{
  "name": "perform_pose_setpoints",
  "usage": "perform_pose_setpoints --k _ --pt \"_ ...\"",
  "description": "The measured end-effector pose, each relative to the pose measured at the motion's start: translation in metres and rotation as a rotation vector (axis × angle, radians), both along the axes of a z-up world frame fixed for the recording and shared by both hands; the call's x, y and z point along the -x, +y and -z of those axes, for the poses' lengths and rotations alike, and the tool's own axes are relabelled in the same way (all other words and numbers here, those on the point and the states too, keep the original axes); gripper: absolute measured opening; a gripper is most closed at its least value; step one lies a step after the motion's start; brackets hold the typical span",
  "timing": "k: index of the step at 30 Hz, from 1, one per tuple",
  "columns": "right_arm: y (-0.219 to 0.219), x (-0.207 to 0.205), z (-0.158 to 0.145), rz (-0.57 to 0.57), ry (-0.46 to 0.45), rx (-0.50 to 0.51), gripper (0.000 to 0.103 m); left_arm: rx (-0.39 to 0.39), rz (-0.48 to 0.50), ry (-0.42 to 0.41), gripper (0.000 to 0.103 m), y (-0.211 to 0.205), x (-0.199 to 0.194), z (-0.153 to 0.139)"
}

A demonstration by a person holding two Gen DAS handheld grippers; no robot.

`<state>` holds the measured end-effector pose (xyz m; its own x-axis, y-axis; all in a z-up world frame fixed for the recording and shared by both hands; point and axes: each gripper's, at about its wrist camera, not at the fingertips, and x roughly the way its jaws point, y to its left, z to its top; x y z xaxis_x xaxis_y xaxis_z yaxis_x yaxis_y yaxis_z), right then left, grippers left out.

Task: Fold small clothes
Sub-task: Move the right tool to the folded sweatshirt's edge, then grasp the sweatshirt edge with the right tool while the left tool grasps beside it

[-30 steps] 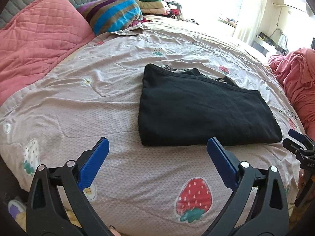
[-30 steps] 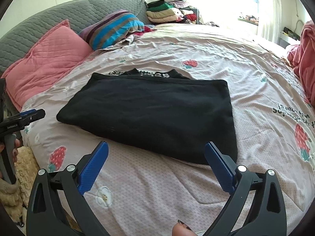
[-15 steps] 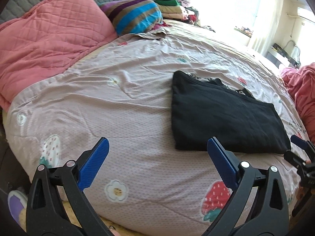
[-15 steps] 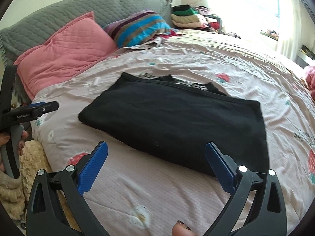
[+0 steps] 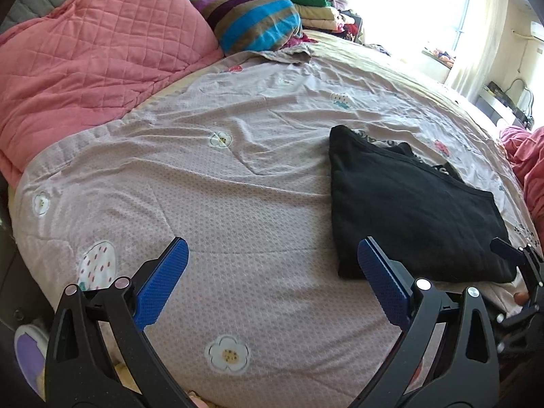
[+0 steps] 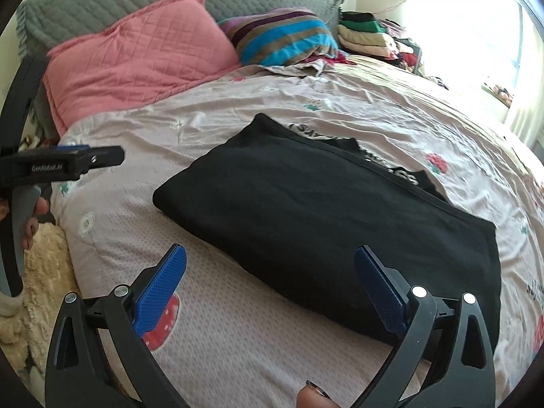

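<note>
A black garment (image 5: 408, 204) lies folded into a flat rectangle on the bed; it also shows in the right wrist view (image 6: 323, 217), with white lettering at its far edge. My left gripper (image 5: 272, 275) is open and empty, hovering over the bedspread to the left of the garment's near corner. My right gripper (image 6: 270, 278) is open and empty, just above the garment's near edge. The right gripper's tip shows at the right edge of the left wrist view (image 5: 516, 258); the left gripper shows at the left of the right wrist view (image 6: 64, 163).
The bed has a pinkish bedspread (image 5: 221, 204) with strawberry and flower prints. A pink quilted pillow (image 5: 91, 54) and a striped cushion (image 5: 251, 23) lie at the headboard. A stack of folded clothes (image 6: 367, 34) sits beyond. Pink bedding (image 5: 530, 170) is at the right.
Both grippers have swung left, so the garment has shifted right in both views. The left gripper is now farther left of the garment. Both stay open.
</note>
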<state>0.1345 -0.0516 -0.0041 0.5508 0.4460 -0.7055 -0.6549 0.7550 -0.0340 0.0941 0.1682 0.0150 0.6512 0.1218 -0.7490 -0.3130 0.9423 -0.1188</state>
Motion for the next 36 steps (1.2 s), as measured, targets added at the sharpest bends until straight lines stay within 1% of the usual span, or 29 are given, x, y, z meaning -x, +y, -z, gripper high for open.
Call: perform_pose_setpoints --k 3,8,16,18,22,25,26,28,30,31,32,33,34,35,36 --pt "0.015 -0.001 0.007 -0.023 -0.025 0.04 0.098 -0.002 -0.001 0.023 0.093 0.003 -0.011 0.007" --pt "0.041 -0.004 0.024 -0.056 -0.073 0.135 0.098 0.007 0.009 0.049 0.094 0.008 -0.032 0.016" --pt "0.074 -0.017 0.051 -0.075 -0.134 0.257 0.098 -0.021 0.031 0.088 0.093 0.009 -0.067 0.022" --pt "0.081 -0.021 0.054 -0.076 -0.145 0.268 0.098 -0.027 0.035 0.094 0.094 0.009 -0.072 0.023" --pt "0.089 -0.032 0.054 -0.079 -0.145 0.259 0.099 -0.054 0.039 0.109 0.093 0.008 -0.085 0.027" --pt "0.093 -0.041 0.055 -0.072 -0.148 0.25 0.099 -0.053 0.046 0.118 0.093 0.007 -0.093 0.03" --pt "0.094 -0.043 0.055 -0.066 -0.152 0.249 0.098 -0.046 0.05 0.119 0.093 0.007 -0.097 0.031" --pt "0.096 -0.048 0.055 -0.055 -0.162 0.248 0.098 -0.006 0.06 0.12 0.093 0.008 -0.103 0.033" --pt "0.095 -0.048 0.053 -0.046 -0.177 0.232 0.097 0.06 0.068 0.12 0.093 0.011 -0.111 0.036" --pt "0.094 -0.048 0.051 -0.046 -0.185 0.219 0.094 0.078 0.07 0.122 0.093 0.012 -0.116 0.037" --pt "0.092 -0.048 0.048 -0.05 -0.192 0.199 0.082 0.086 0.069 0.125 0.093 0.012 -0.119 0.038" --pt "0.088 -0.047 0.043 -0.065 -0.201 0.169 0.076 0.093 0.07 0.128 0.093 0.013 -0.123 0.037" --pt "0.084 -0.045 0.039 -0.075 -0.219 0.142 0.066 0.105 0.074 0.128 0.093 0.013 -0.126 0.037" --pt "0.08 -0.043 0.035 -0.081 -0.233 0.125 0.052 0.129 0.077 0.127 0.093 0.014 -0.131 0.036" --pt "0.078 -0.042 0.033 -0.09 -0.234 0.111 0.043 0.162 0.084 0.128 0.093 0.014 -0.135 0.036"
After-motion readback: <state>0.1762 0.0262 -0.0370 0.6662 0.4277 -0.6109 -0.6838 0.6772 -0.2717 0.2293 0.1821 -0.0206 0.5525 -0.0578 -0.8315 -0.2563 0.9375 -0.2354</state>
